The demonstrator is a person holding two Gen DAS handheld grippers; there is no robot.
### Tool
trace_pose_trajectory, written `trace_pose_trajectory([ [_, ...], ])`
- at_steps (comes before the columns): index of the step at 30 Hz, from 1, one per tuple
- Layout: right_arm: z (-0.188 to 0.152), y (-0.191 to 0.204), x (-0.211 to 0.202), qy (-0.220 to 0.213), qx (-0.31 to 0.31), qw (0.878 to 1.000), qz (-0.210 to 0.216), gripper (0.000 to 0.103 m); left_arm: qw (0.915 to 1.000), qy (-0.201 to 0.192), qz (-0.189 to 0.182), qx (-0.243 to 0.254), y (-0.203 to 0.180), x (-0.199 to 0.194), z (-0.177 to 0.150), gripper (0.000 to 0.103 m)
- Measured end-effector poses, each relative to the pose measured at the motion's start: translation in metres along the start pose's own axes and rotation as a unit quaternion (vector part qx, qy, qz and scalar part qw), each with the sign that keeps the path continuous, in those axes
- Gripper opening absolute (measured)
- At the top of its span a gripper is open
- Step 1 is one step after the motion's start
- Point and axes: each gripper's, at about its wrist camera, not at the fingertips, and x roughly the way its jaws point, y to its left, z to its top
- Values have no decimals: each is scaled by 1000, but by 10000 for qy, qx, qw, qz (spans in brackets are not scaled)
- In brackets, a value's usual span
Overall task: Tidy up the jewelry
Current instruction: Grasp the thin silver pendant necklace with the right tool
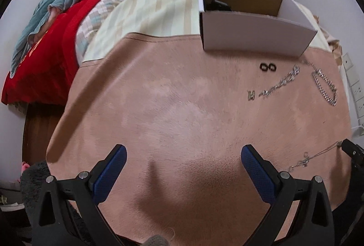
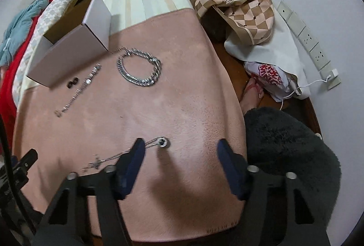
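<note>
Jewelry lies on a pink cloth (image 1: 173, 95). A thick silver chain (image 2: 139, 69) lies in a loop near an open white cardboard box (image 2: 68, 59); in the left wrist view the chain (image 1: 325, 86) is at the right and the box (image 1: 254, 32) at the back. A thin silver bracelet (image 1: 279, 83) (image 2: 80, 89), two dark rings (image 1: 336, 67) (image 2: 72, 82) and a small clasp (image 1: 251, 95) lie in front of the box. A thin necklace with a round pendant (image 2: 163, 142) lies by my right gripper's left finger. My right gripper (image 2: 180, 150) is open over it. My left gripper (image 1: 183, 155) is open and empty.
A bed with red, teal and checked bedding (image 1: 68, 18) stands to the left. A checkered cloth (image 2: 243, 9), a bag (image 2: 270, 77) and wall sockets (image 2: 307, 39) are at the right. A dark fluffy rug (image 2: 291, 155) lies beside the table.
</note>
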Motion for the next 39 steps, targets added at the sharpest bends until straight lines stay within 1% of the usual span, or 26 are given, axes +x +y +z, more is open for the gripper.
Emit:
trace_pose_trajectory([
  [2, -5, 3, 7, -110, -71, 9999, 13, 53, 10000, 35, 11, 72, -2, 4, -1, 103],
  [6, -8, 17, 9, -334, -305, 9989, -92, 45, 9998, 130, -29, 126, -6, 12, 1, 103],
  [7, -7, 19, 10, -358, -338, 9987, -97, 40, 9998, 142, -32, 138, -5, 13, 2, 103],
  [8, -8, 22, 10, -397, -408, 9982, -192, 33, 9998, 151, -36, 149, -6, 14, 3, 103],
  [9, -8, 24, 11, -445, -459, 9977, -238, 28, 9997, 160, -46, 160, -7, 16, 3, 103],
  [11, -10, 30, 11, -485, -588, 9968, -225, 10, 9997, 182, -64, 168, -9, 18, 4, 103],
  [14, -18, 45, 9, -588, -895, 9937, -330, 10, 9996, 228, -83, 167, -10, 20, 6, 103],
  [16, -19, 48, 9, -592, -900, 9939, -234, 10, 9996, 231, -101, 162, -9, 20, 7, 103],
  [20, -10, 42, -8, -782, -638, 9949, 50, 10, 9996, 200, -171, 84, -2, 22, 17, 103],
  [24, 9, 33, -31, -1026, -347, 9936, 328, 10, 9994, 169, -286, -34, 1, 24, 30, 103],
  [28, 27, 27, -37, -1079, -185, 9926, 531, 10, 9993, 103, -368, -4, -7, 22, 44, 102],
  [31, 33, 22, -32, -1008, -67, 9930, 613, 10, 9984, -56, -522, 197, -26, 17, 57, 102],
  [34, 38, 16, -22, -908, 40, 9938, 645, 10, 9959, -157, -685, 574, -55, 16, 71, 102],
  [37, 42, 11, -11, -829, 150, 9942, 664, 10, 9912, -199, -831, 1011, -88, 17, 81, 102],
  [39, 44, 7, -7, -799, 214, 9943, 677, 10, 9873, -208, -832, 1340, -109, 21, 86, 100],
])
